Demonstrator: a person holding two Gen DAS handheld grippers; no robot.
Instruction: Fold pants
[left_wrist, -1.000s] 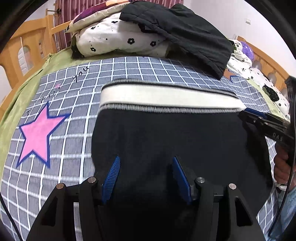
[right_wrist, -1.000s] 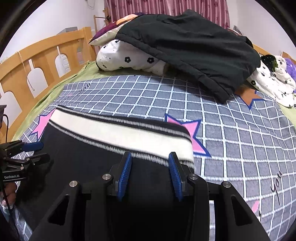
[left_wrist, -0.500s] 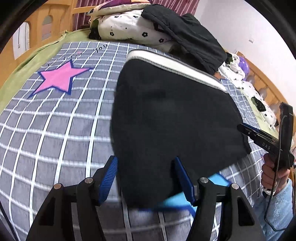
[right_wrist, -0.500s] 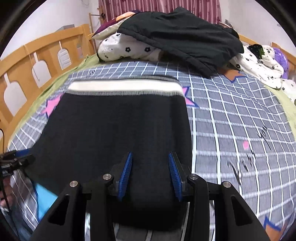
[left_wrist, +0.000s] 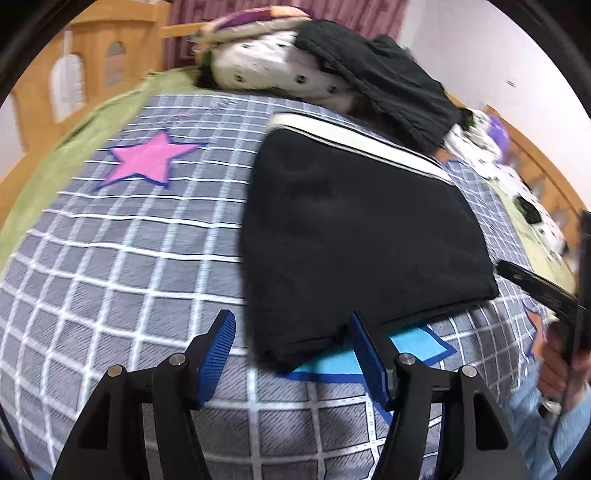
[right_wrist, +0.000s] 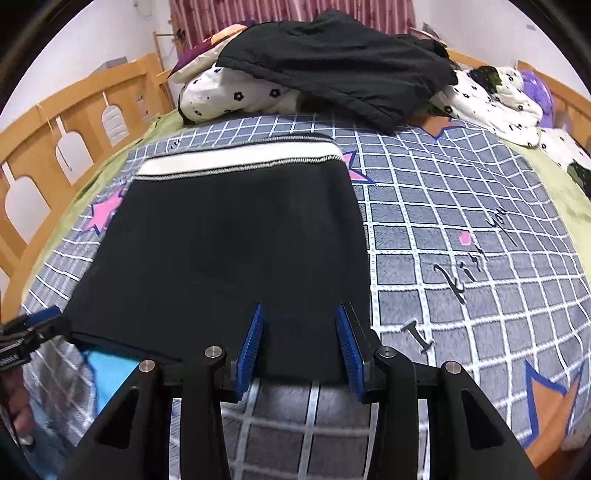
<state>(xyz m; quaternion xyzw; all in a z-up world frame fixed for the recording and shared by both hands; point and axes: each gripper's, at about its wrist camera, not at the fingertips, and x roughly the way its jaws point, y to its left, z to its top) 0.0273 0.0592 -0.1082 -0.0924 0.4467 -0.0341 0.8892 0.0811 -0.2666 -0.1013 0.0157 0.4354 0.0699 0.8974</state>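
The folded black pants with a white-and-grey striped waistband (left_wrist: 354, 236) (right_wrist: 229, 240) lie flat on the grey checked bedspread with pink, blue and orange stars (left_wrist: 122, 258) (right_wrist: 461, 258), straight ahead of both tools, waistband at the far end. The left tool (left_wrist: 291, 350) has its blue ribbed pads spread; the near left corner of the pants sits in the gap, but neither pad presses on it. The right tool (right_wrist: 300, 345) has its pads set narrower, with the near right edge of the pants between them; whether they pinch the cloth cannot be told.

Beyond the waistband, a heap blocks the far end of the bed: a white quilt with black flowers (left_wrist: 273, 70) (right_wrist: 236, 96) with a black padded jacket (left_wrist: 384, 81) (right_wrist: 340, 62) thrown over it. To the left of both tools runs the wooden bed rail with arched cut-outs (right_wrist: 55, 140) (left_wrist: 92, 70). A light blue star patch (left_wrist: 376, 354) peeks out under the near hem.
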